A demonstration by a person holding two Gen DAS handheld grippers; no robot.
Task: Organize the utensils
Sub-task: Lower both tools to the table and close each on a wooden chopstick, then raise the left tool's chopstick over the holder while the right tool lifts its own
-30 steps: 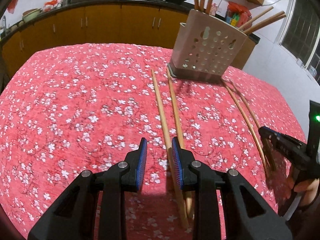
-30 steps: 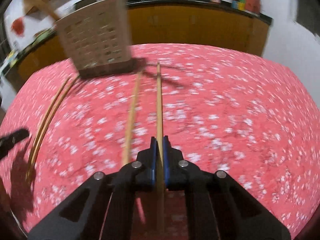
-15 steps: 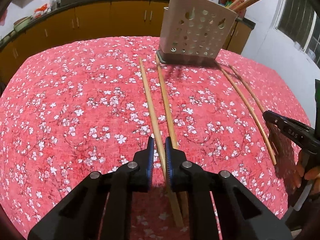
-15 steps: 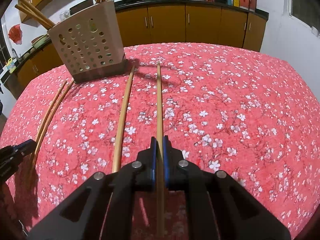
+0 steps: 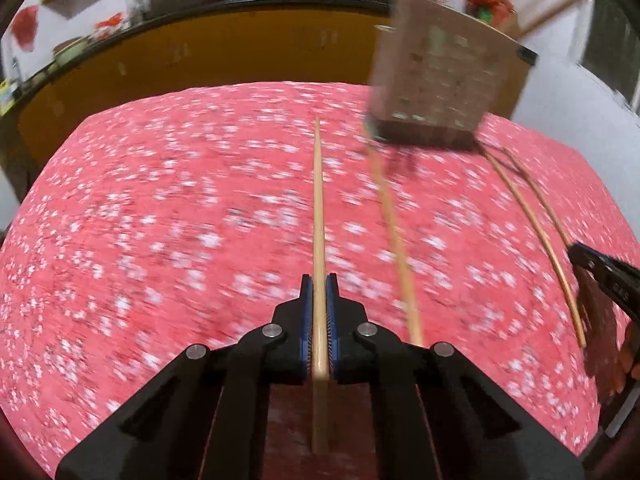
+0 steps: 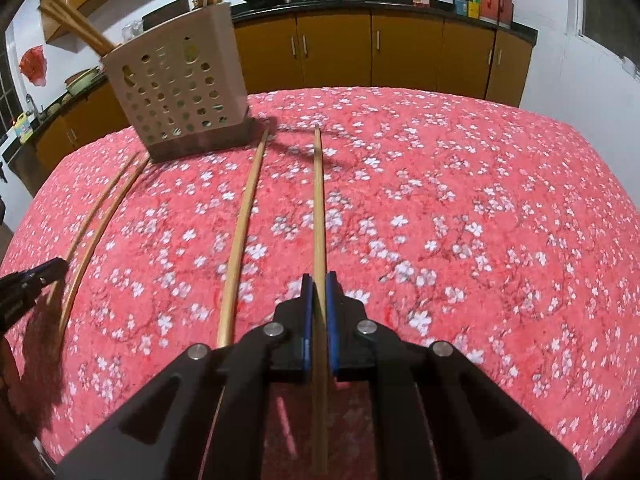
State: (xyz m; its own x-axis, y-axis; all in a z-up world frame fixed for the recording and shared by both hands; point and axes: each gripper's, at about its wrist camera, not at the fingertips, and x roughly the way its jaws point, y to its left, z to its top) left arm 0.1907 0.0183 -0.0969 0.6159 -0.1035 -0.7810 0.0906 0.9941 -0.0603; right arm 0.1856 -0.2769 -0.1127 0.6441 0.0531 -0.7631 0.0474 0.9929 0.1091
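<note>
My left gripper is shut on a wooden chopstick that points ahead over the red floral tablecloth. A second chopstick lies to its right, and two thinner ones lie further right. My right gripper is shut on another chopstick; one more chopstick lies just left of it. The beige perforated utensil holder stands at the table's far side with several chopsticks in it. It is blurred in the left wrist view.
Two thin chopsticks lie at the left in the right wrist view, near the other gripper's tip. The other gripper shows at the right edge of the left wrist view. Yellow cabinets and a counter with pots stand behind the table.
My left gripper went from open to shut on a chopstick and is now lifting it; its view is blurred by motion. My right gripper stays shut on its chopstick.
</note>
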